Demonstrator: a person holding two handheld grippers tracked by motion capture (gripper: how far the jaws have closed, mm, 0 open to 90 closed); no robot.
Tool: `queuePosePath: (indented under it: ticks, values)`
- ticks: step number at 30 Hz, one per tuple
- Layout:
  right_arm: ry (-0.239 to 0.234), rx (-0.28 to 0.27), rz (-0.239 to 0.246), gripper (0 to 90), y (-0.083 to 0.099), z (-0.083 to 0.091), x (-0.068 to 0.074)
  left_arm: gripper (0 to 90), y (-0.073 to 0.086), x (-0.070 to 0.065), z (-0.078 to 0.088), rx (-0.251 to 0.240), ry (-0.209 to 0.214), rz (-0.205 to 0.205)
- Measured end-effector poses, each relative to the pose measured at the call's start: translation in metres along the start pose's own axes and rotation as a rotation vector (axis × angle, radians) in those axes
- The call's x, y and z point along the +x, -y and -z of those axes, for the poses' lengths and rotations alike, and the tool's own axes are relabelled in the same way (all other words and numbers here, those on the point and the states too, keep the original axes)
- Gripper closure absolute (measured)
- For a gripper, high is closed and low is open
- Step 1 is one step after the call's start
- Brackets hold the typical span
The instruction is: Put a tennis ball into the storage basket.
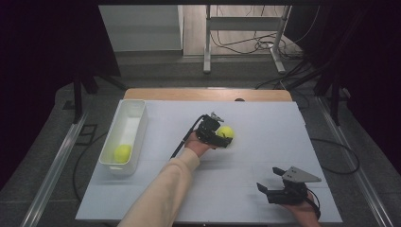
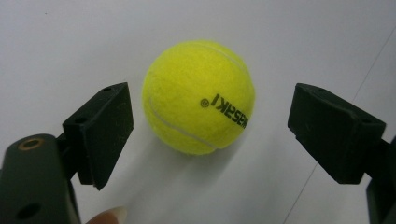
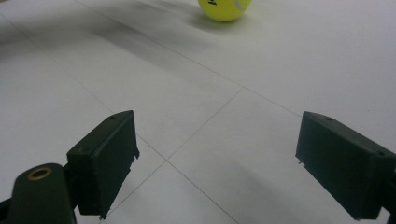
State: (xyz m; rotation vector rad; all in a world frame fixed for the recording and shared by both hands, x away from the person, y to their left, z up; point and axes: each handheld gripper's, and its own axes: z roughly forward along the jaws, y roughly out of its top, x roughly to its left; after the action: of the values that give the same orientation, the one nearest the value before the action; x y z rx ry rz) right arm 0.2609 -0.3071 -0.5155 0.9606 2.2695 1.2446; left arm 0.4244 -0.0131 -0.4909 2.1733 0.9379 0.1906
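While the right tool [image 1: 268, 188] idles open, the open left tool [image 1: 226, 138] straddles the tennis ball [image 2: 199, 96], pads clear.

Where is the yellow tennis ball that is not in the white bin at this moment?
In the high view, the yellow felt tennis ball lies on the white table near its middle, right of the white plastic bin. It sits between the open jaws of the left gripper, untouched.

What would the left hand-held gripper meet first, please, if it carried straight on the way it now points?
Most likely the tennis ball: it lies on the white table straight ahead of the left hand-held gripper, centred between the open jaws with gaps on both sides. How far ahead is hard to judge.
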Motion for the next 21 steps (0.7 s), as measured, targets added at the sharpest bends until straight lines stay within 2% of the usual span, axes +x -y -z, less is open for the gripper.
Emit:
queuePosePath:
  ticks: [8, 14, 21]
  values:
    - [0.003, 0.001, 0.001, 13.1, 0.0, 0.0, 0.0, 13.7, -0.005, -0.002, -0.008, 0.008, 0.016, -0.004]
    - [0.002, 0.0, 0.002, 13.1, 0.0, 0.0, -0.001, 12.7, -0.008, -0.005, -0.014, 0.012, 0.011, -0.015]
    - [0.002, 0.001, 0.001, 13.1, 0.0, 0.0, -0.001, 12.9, -0.008, -0.001, -0.02, 0.024, -0.019, 0.0]
